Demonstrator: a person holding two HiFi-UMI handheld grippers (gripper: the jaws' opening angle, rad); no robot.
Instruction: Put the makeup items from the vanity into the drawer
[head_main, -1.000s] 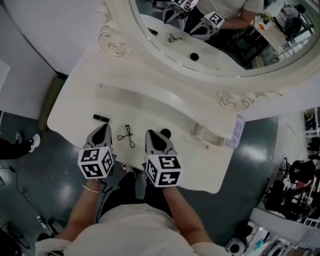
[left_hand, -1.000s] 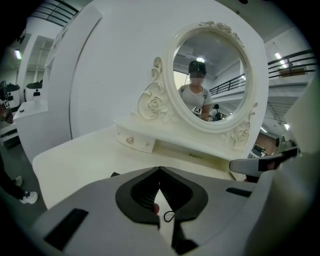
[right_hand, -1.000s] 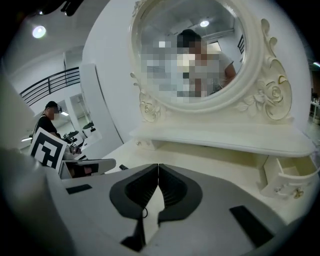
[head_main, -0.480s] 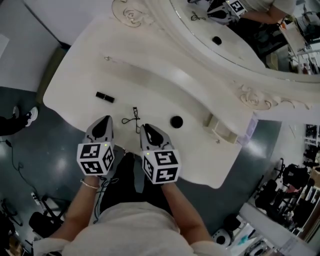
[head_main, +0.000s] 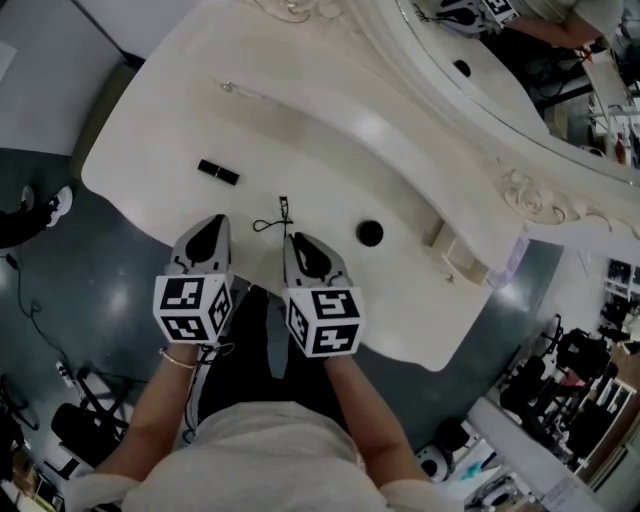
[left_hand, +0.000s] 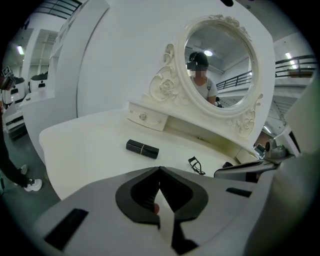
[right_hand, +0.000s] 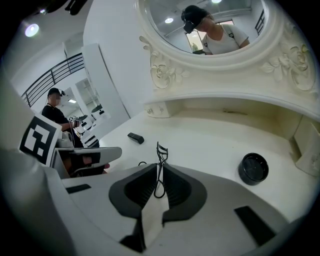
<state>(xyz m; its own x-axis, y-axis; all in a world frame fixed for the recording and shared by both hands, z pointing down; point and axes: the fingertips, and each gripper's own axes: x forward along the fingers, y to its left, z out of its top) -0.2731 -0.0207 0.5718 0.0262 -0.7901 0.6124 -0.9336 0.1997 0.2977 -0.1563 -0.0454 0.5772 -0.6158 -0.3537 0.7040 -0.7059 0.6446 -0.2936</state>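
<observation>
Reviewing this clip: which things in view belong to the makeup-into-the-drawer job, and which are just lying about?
Part of the job:
- lipstick
- eyelash curler
- round black jar
- vanity top, where all three lie
- vanity drawer

Just there:
- oval mirror
- bystander's sneaker
- dark equipment on the floor

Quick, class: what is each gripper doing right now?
Left gripper: closed, empty.
Right gripper: closed; the eyelash curler lies just ahead on the vanity, apparently not gripped.
</observation>
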